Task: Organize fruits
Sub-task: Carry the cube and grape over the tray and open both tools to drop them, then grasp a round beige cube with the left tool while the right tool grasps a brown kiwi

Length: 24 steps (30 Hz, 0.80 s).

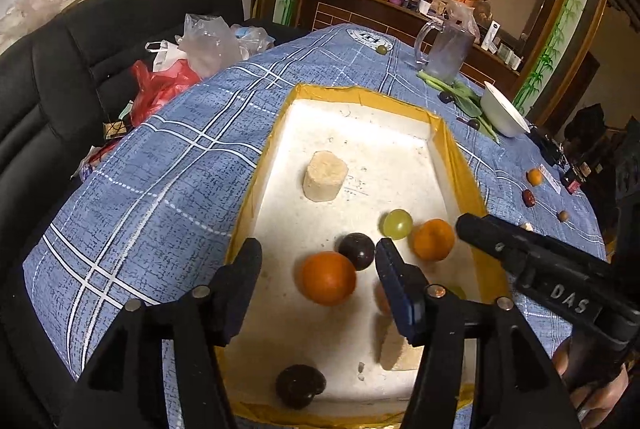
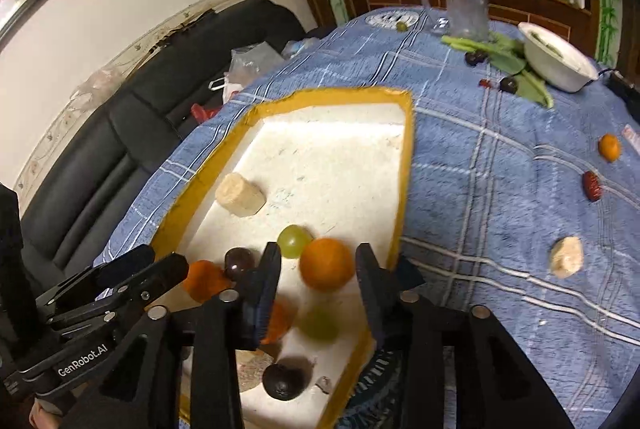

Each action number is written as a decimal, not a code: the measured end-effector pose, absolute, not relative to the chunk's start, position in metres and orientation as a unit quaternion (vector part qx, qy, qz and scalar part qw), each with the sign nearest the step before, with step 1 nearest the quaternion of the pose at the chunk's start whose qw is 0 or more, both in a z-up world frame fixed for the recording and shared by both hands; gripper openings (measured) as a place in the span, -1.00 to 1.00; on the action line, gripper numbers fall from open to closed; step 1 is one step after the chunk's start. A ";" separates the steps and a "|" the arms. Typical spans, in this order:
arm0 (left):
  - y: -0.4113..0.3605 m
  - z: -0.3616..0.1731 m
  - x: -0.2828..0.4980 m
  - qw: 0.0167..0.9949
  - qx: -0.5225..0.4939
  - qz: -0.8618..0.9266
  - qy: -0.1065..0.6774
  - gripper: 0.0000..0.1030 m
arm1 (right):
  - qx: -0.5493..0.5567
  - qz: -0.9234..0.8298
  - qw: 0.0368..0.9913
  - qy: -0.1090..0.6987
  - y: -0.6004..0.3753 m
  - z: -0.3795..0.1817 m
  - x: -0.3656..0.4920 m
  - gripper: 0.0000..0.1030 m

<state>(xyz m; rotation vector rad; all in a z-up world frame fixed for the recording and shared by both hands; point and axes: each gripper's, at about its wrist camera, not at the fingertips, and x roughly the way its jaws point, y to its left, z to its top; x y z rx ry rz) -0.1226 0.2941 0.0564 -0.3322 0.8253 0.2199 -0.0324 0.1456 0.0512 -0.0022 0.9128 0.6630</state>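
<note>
A white foam tray with a yellow taped rim [image 1: 280, 117] [image 2: 332, 95] lies on the blue plaid cloth. It holds oranges [image 1: 328, 283] [image 1: 434, 239], a green grape [image 1: 397, 224], dark plums [image 1: 357, 251] [image 1: 300, 385] and a beige banana chunk [image 1: 325, 176]. My left gripper [image 1: 318, 257] is open above the tray, one orange between its fingers but not gripped. My right gripper [image 2: 318, 269] is open over the tray's near right part, an orange [image 2: 327, 263] loose between its fingers.
Loose on the cloth to the right: a banana chunk [image 2: 566, 256], a red date [image 2: 592, 185], a small orange [image 2: 609, 147], dark plums [image 2: 509, 84] [image 2: 475, 58], a green grape [image 2: 401, 26]. A white bowl [image 2: 556, 67], green leaves [image 2: 502, 49] and a glass jug [image 2: 466, 3] stand at the back. A black sofa [image 1: 60, 77] is at the left.
</note>
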 end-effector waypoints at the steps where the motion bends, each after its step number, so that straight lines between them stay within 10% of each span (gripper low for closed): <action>1: 0.293 0.058 -0.123 0.898 -0.158 0.106 0.397 0.17 | 0.003 0.313 0.847 0.429 0.141 0.055 -0.033 -0.16; 24: 0.165 0.106 -0.140 0.933 -0.002 0.055 0.356 0.43 | 0.061 0.189 0.899 0.390 -0.041 0.082 -0.071 -0.09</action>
